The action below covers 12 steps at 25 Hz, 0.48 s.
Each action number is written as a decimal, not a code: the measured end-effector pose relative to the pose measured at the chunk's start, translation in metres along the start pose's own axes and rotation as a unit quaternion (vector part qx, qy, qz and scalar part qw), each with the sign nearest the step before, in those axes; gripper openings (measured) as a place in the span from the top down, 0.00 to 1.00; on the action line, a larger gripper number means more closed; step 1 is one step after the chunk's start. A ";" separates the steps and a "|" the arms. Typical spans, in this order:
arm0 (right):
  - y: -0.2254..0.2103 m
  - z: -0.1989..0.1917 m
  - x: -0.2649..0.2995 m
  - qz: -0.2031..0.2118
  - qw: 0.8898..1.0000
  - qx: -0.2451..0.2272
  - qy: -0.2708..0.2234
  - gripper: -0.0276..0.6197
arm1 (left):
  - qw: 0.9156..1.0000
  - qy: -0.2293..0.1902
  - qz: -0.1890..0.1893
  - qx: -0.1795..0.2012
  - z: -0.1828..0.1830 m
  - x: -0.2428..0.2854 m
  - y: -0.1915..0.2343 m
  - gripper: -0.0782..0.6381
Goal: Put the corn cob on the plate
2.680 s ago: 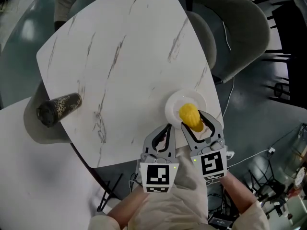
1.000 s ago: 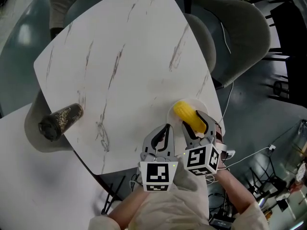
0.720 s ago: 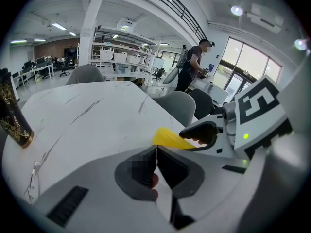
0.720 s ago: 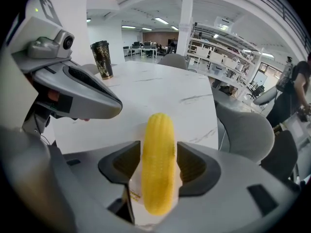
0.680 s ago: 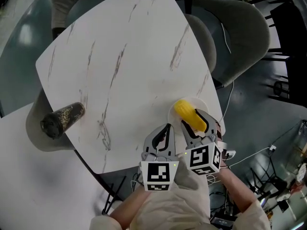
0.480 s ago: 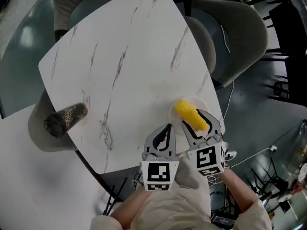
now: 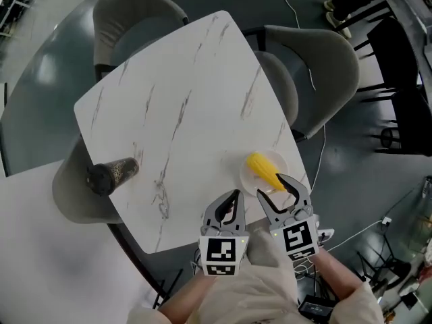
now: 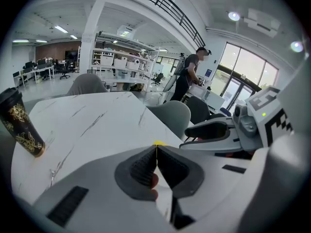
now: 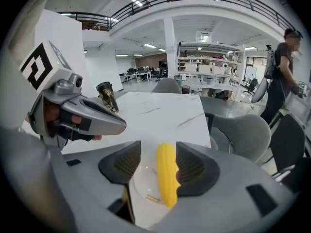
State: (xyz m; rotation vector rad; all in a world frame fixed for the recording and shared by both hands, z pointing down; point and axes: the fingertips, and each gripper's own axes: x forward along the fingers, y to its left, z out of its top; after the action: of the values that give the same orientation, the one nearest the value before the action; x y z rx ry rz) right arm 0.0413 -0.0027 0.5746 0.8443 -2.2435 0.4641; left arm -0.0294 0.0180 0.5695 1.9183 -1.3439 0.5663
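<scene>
The yellow corn cob lies on the small white plate near the table's front right edge. My right gripper is open, and its jaws straddle the cob's near end. In the right gripper view the corn cob lies lengthwise on the plate, close against the right pad with a gap on the left. My left gripper hangs shut just left of the plate, with nothing between its pads.
A dark patterned cup stands at the left edge of the white marble table. Grey chairs ring the table's far and right sides. A person stands far off at a counter. Cables lie on the floor at the right.
The cob, held in my right gripper above the plate earlier, now rests on it. The right jaws stand wider and have drawn back slightly toward the table edge. The head view has shifted.
</scene>
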 end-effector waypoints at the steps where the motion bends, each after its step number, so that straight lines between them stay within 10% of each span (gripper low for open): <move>1: 0.001 0.002 -0.004 0.001 1.000 0.004 -0.003 0.62 | 1.000 -0.001 -0.001 0.000 0.002 -0.004 -0.002 0.88; 12: -0.002 0.035 -0.045 -0.013 0.998 0.050 -0.044 0.92 | 0.999 -0.034 -0.001 -0.001 0.033 -0.049 -0.007 0.88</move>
State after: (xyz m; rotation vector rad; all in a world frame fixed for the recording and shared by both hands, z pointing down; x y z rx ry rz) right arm 0.0505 -0.0028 0.5180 0.9620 -2.3023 0.5398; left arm -0.0422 0.0249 0.5116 1.9524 -1.3853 0.5018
